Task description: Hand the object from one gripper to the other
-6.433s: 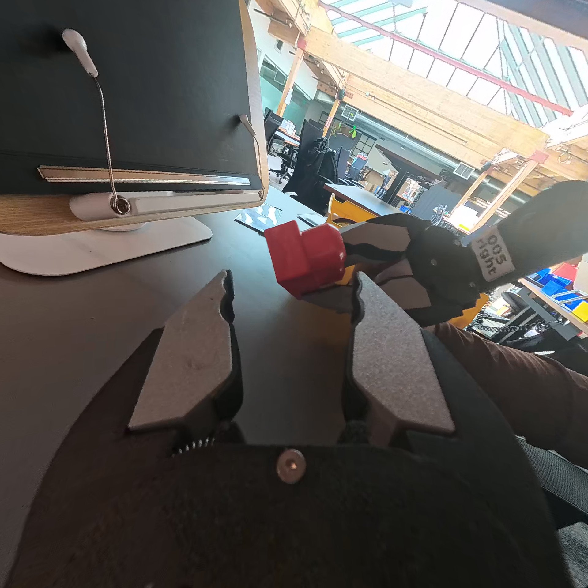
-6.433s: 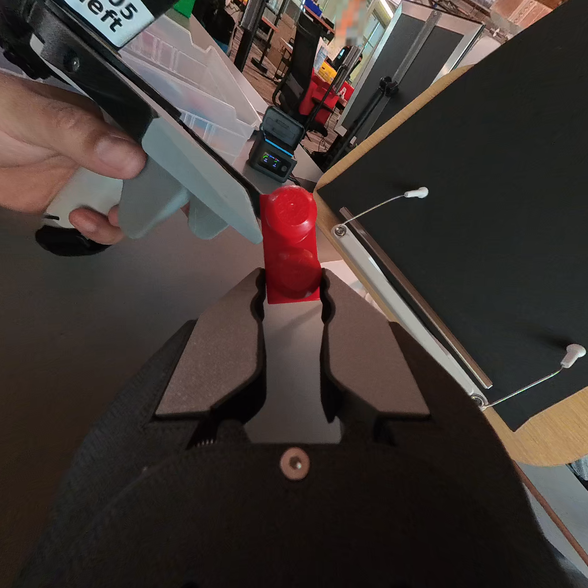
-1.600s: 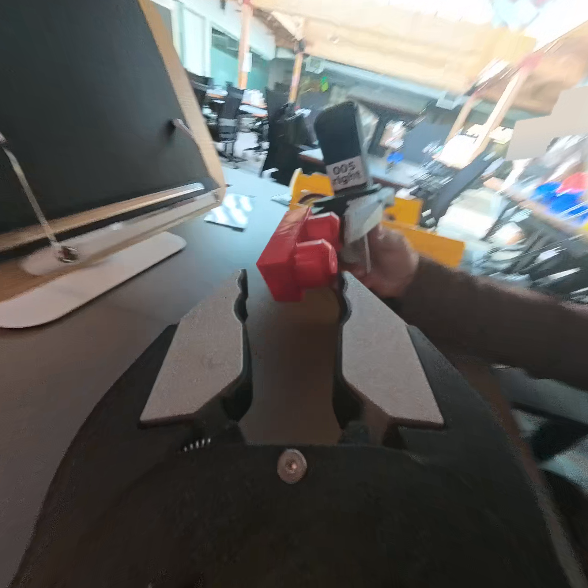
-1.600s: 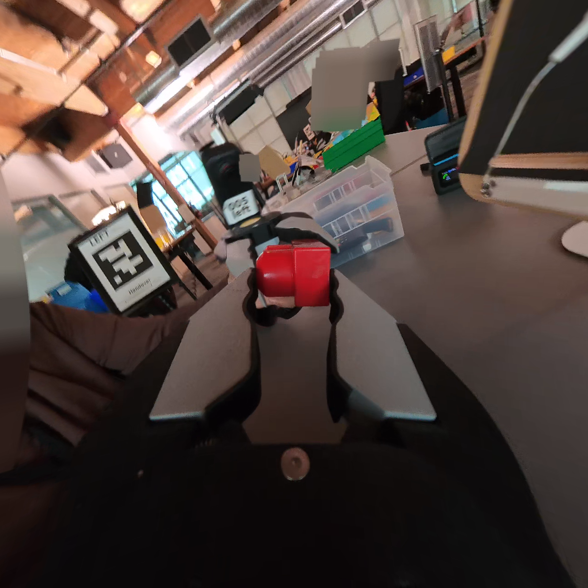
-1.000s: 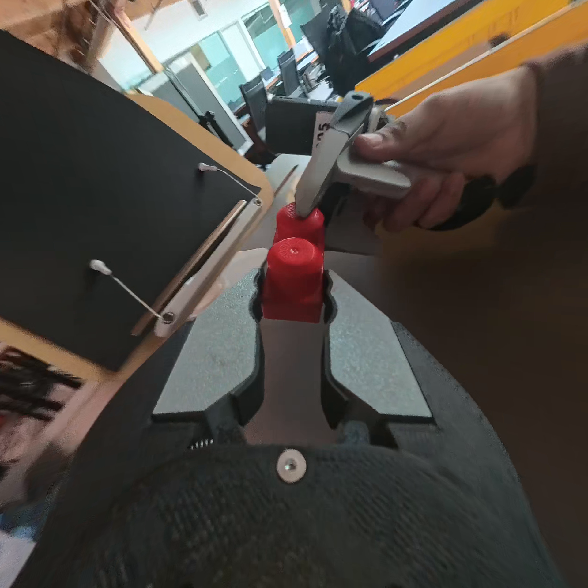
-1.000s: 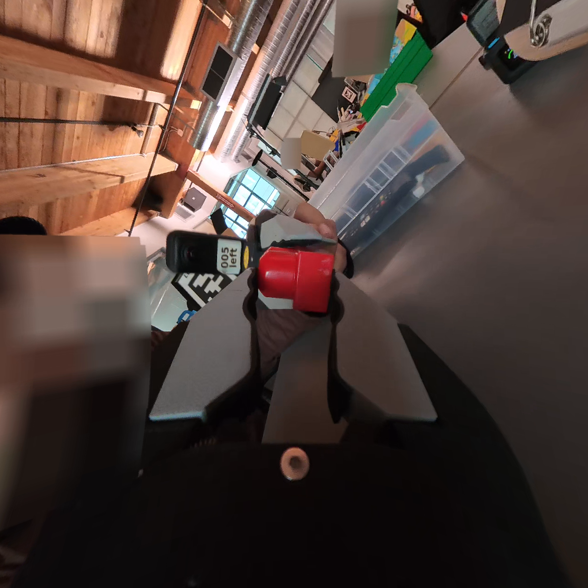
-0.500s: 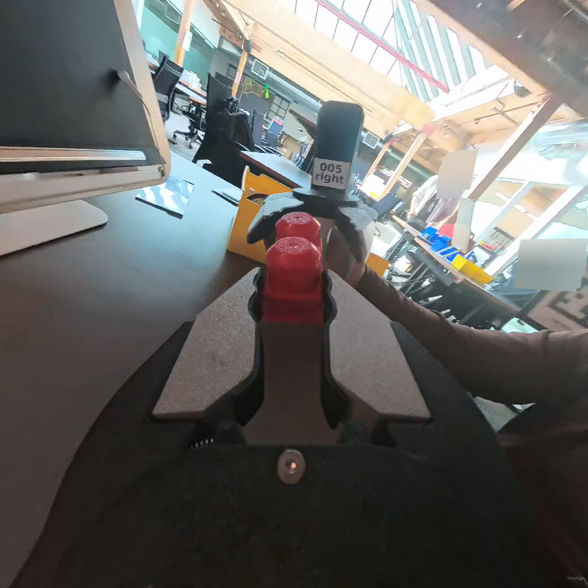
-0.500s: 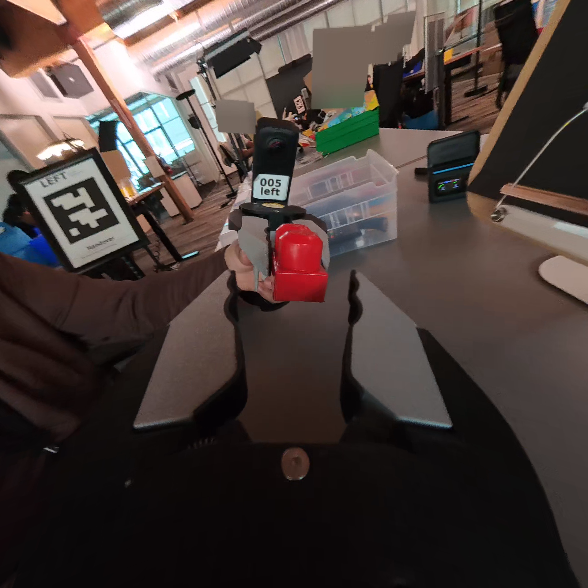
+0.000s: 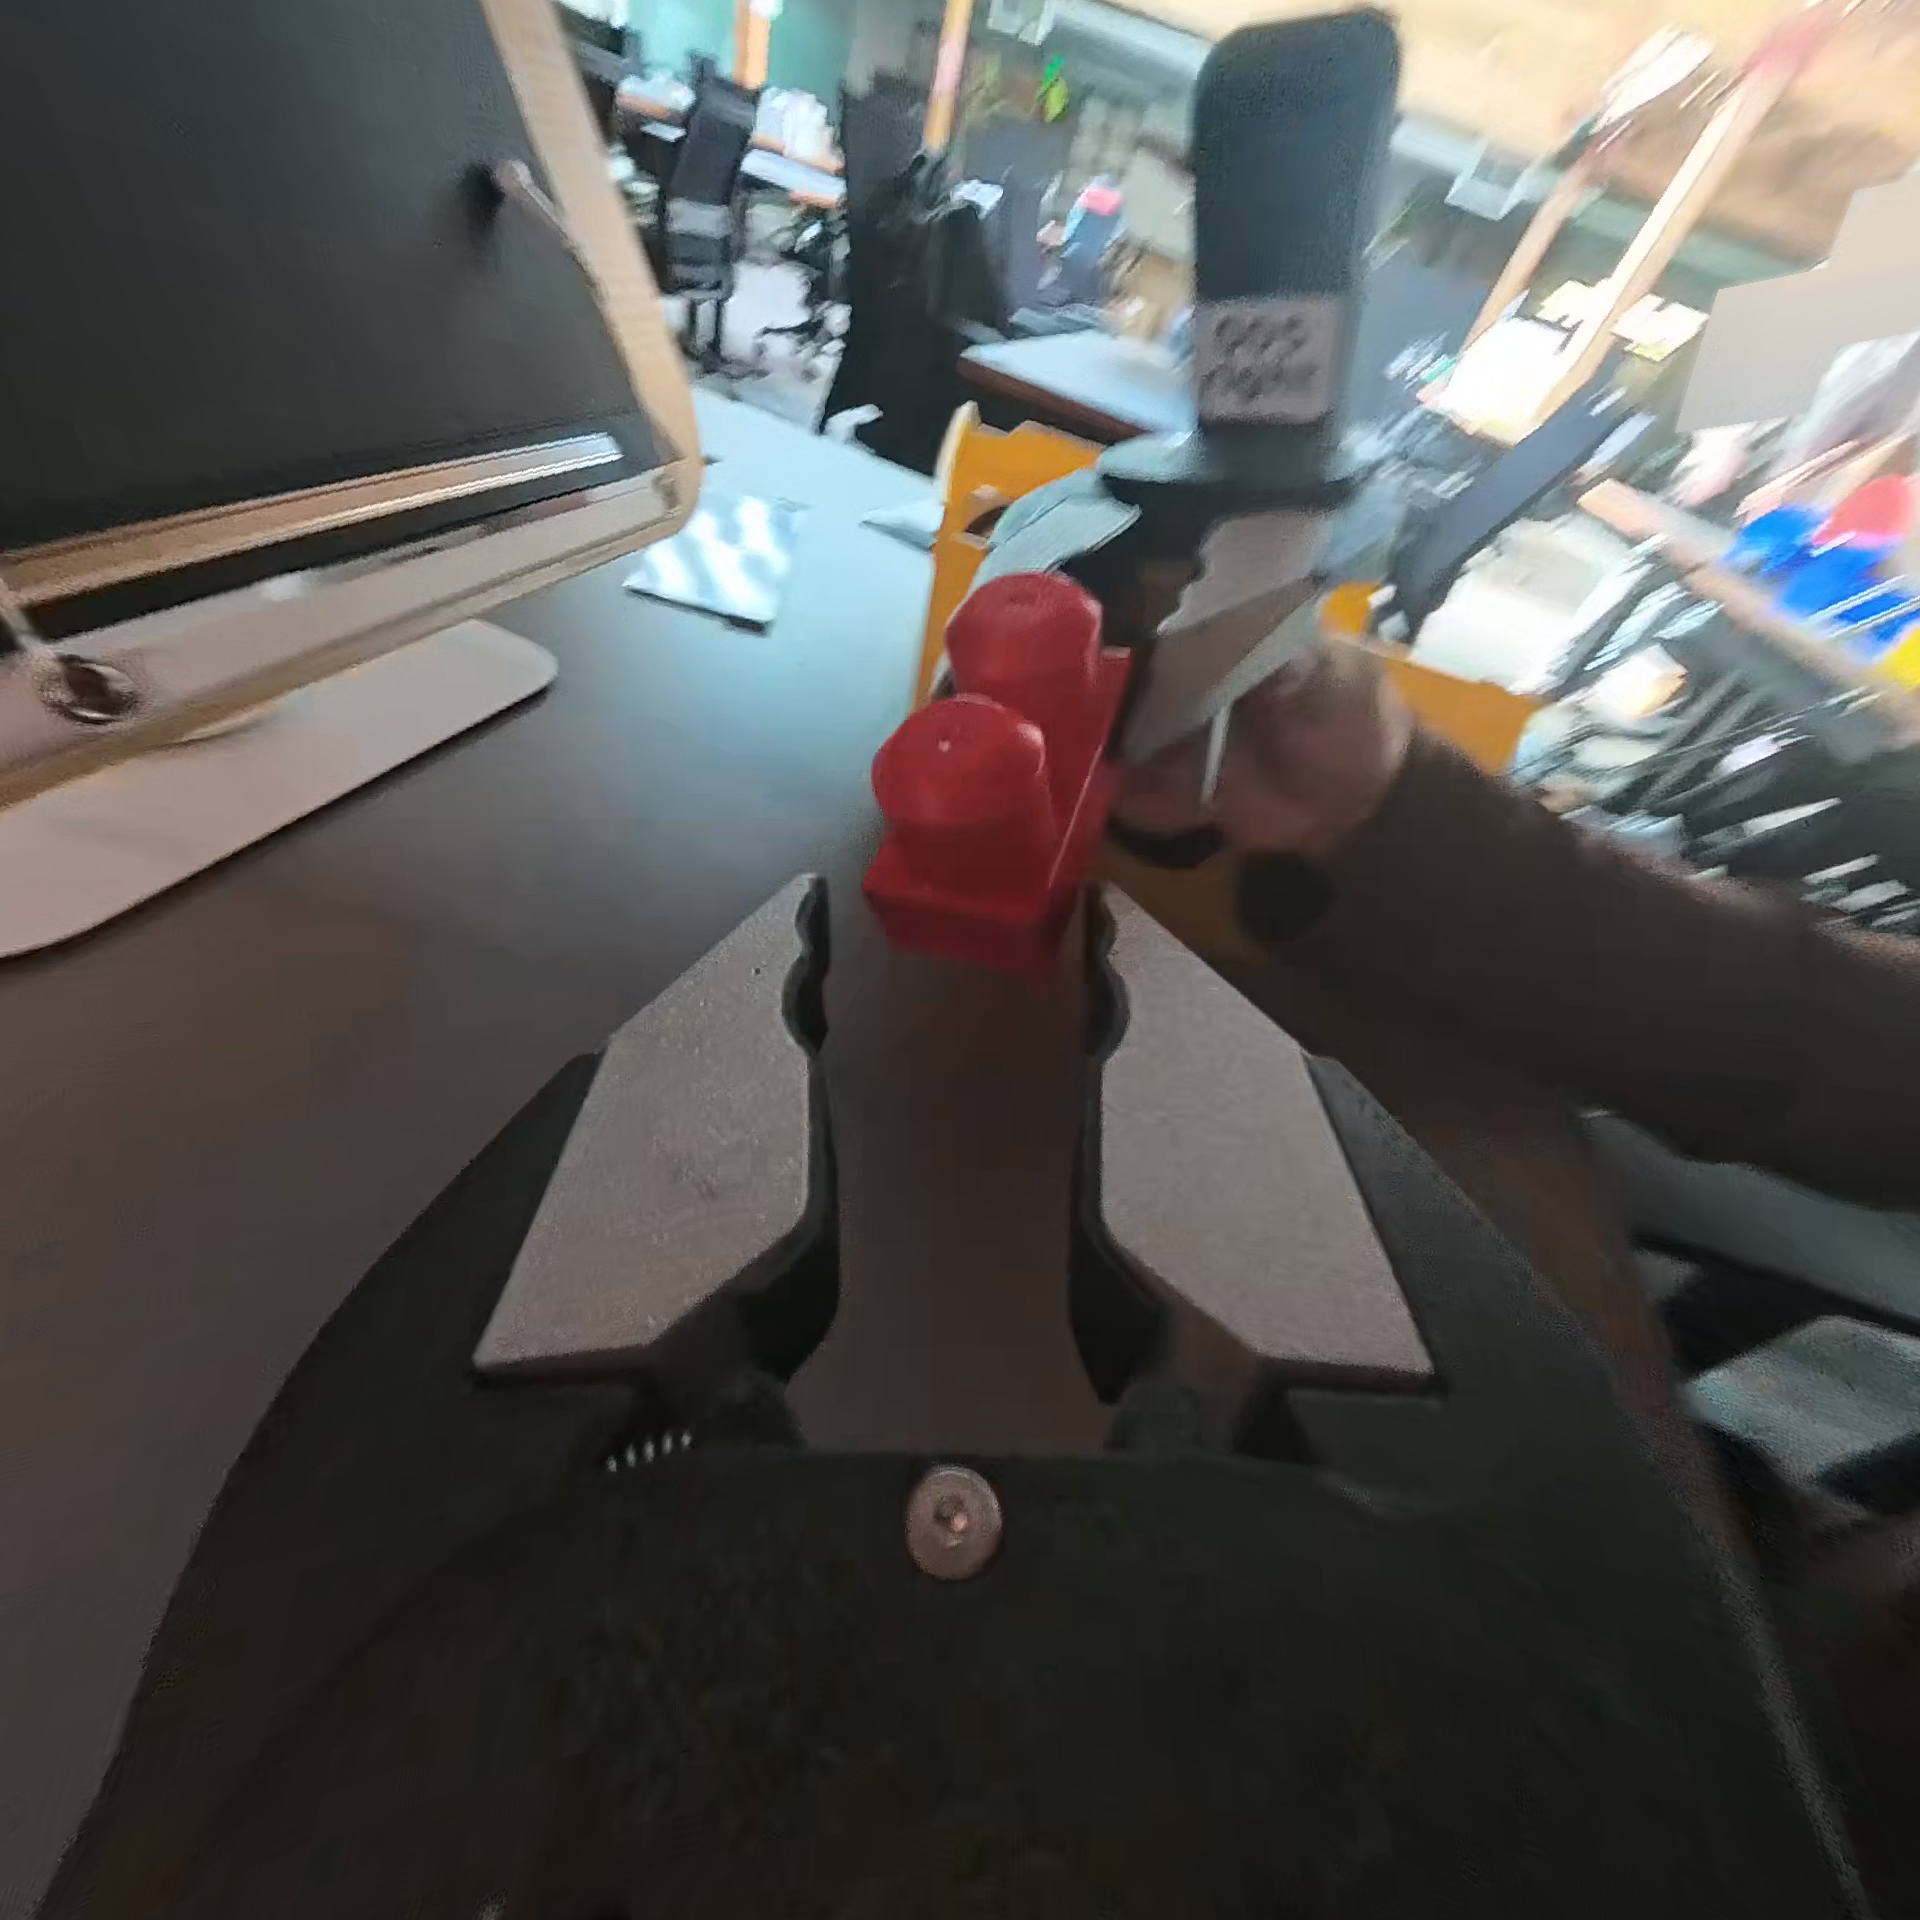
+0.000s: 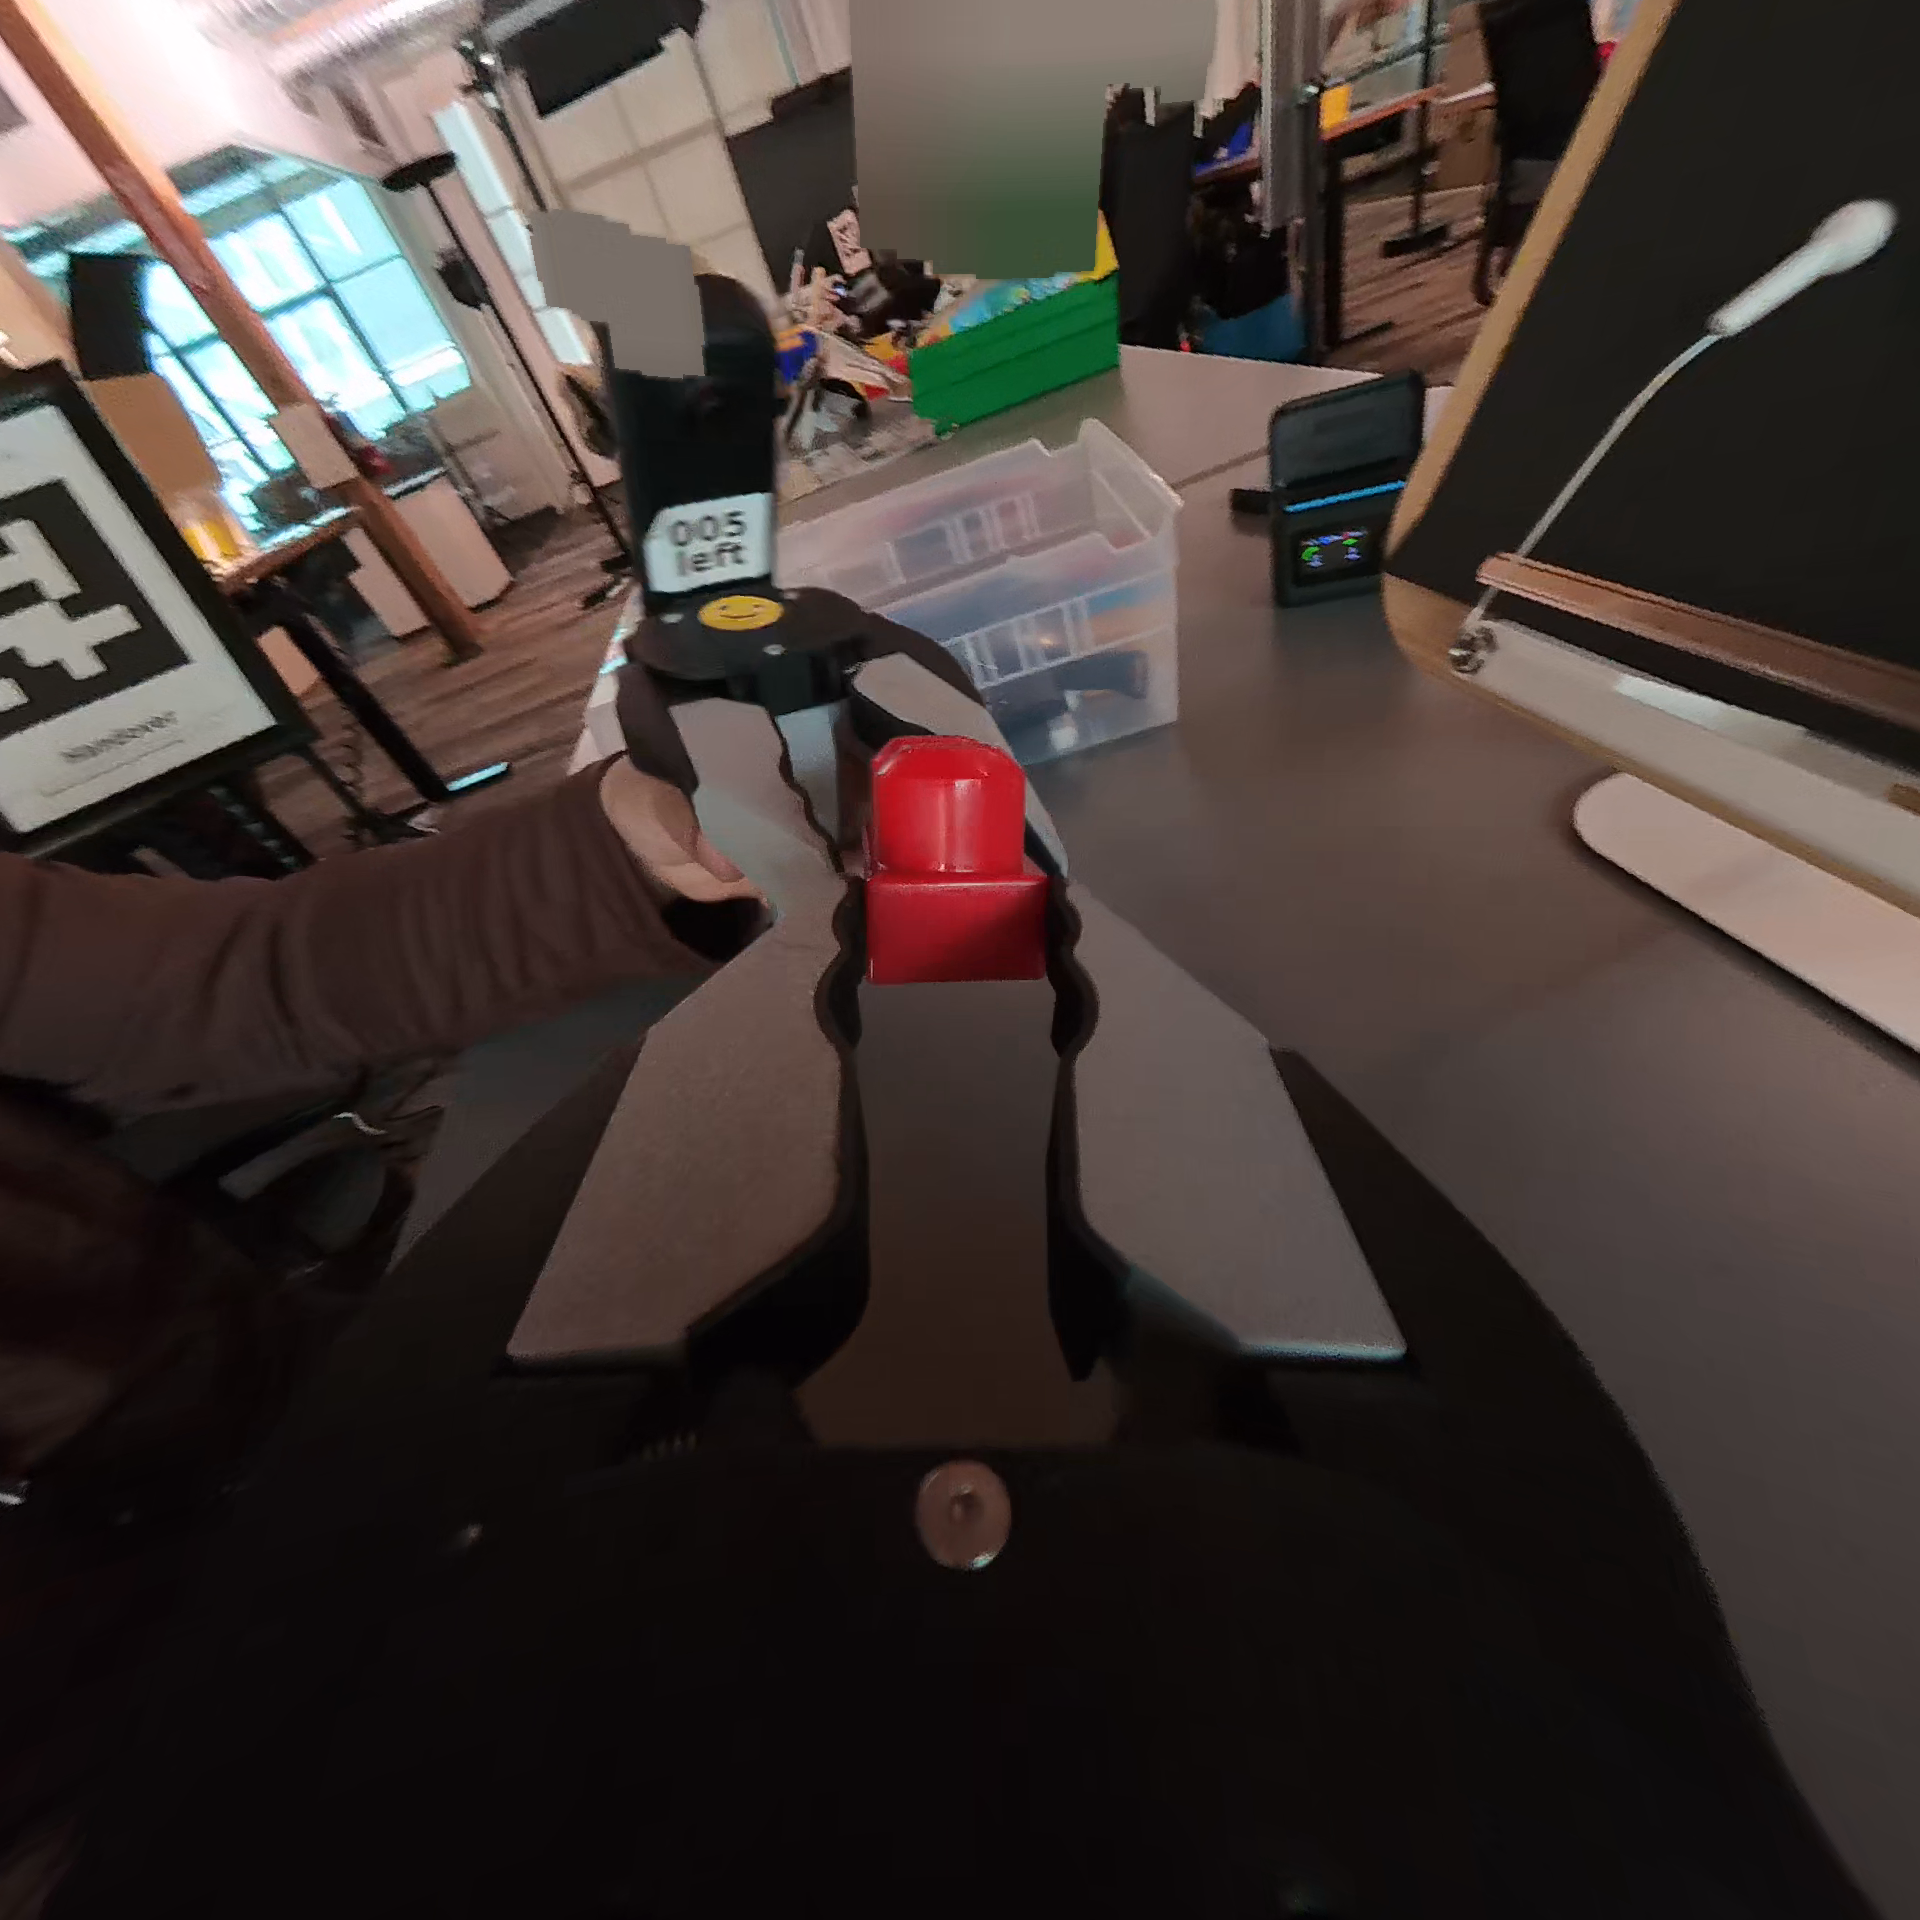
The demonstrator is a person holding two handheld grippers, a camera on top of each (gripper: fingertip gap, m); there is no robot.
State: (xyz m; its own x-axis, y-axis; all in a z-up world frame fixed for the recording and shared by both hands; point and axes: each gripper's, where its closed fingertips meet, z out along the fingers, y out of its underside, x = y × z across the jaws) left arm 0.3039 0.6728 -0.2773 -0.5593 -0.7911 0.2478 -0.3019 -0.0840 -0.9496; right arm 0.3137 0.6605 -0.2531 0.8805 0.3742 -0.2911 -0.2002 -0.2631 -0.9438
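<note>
A red two-stud brick [image 9: 977, 821] hangs in the air over the dark table [image 9: 260, 1091]. In the right wrist view the brick [image 10: 951, 883] sits between my right fingertips, and my right gripper [image 10: 951, 935] is shut on its base. My left gripper [image 9: 951, 914] is open, its jaws wider than the brick, which lies close to the right finger [image 9: 1195, 1122]. The right gripper [image 9: 1132, 623] shows beyond the brick in the blurred left wrist view. The left gripper's black mount [image 10: 743, 644] faces me in the right wrist view, its fingers spread behind the brick.
A black board on a white-footed stand [image 9: 312, 312] is at the left; it shows at the right in the right wrist view [image 10: 1714, 364]. A clear plastic bin [image 10: 1039, 582], a small black device with a screen [image 10: 1335, 520] and a yellow box [image 9: 997, 488] are farther back. Only a small space, under 4 cm, lies between the two pairs of fingers.
Half a second ago my left gripper was shut on the brick and the right was open. Now the right has closed on the brick and the left has opened.
</note>
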